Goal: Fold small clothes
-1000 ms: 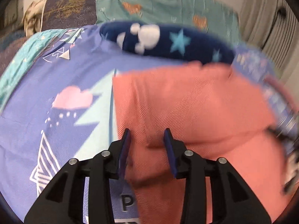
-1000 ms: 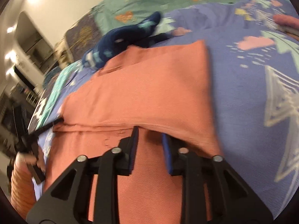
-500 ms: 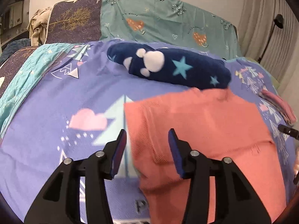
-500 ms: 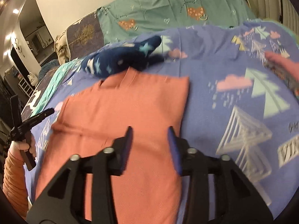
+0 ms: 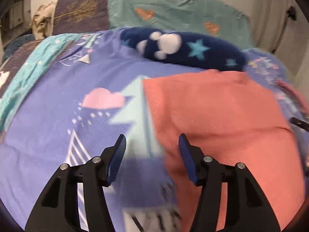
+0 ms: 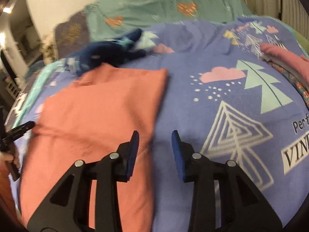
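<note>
A salmon-pink garment (image 5: 222,119) lies flat and partly folded on the purple patterned bedspread (image 5: 58,119); it also shows in the right wrist view (image 6: 100,112). My left gripper (image 5: 151,143) is open and empty, hovering over the garment's left edge. My right gripper (image 6: 155,138) is open and empty, hovering over the garment's right edge. The left gripper's tip (image 6: 21,128) shows at the garment's far side in the right wrist view.
A navy fleece item with stars (image 5: 185,50) lies just behind the garment, also in the right wrist view (image 6: 110,52). Teal pillows (image 5: 173,11) stand at the back. Folded pink clothes (image 6: 285,60) lie at the bed's right edge.
Both grippers have let go of the pink garment, opened wider and pulled back. The left one has shifted left, the right one right, each to a side edge.
</note>
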Demonstrator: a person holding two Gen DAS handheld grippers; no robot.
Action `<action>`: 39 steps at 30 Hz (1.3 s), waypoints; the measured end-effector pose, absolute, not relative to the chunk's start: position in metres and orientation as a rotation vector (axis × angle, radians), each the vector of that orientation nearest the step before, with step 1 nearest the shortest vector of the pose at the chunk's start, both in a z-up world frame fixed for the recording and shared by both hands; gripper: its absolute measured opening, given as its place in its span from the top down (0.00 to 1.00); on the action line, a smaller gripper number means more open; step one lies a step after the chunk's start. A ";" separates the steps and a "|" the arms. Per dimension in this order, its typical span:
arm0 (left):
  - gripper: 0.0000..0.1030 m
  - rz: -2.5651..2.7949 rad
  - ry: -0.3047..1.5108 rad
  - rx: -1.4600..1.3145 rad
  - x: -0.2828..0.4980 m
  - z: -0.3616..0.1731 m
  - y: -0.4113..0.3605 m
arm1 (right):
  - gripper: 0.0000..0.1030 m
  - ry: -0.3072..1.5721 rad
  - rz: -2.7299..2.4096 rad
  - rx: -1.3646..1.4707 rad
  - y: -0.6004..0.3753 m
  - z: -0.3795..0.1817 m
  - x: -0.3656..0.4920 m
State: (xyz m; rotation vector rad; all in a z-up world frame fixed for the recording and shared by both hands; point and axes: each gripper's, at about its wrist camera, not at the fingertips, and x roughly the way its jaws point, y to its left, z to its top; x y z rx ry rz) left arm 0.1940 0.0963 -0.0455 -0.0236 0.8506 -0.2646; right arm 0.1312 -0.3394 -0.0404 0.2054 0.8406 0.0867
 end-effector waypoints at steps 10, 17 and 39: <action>0.44 -0.394 0.919 -0.074 0.102 -0.062 0.093 | 0.60 0.891 0.169 0.219 -0.329 -0.053 0.046; 0.44 -0.459 0.942 -0.072 0.053 -0.066 0.096 | 0.62 0.910 0.226 0.313 -0.335 -0.066 -0.011; 0.44 -0.677 0.936 -0.205 -0.092 -0.072 0.110 | 0.63 0.928 0.417 0.659 -0.351 -0.075 -0.162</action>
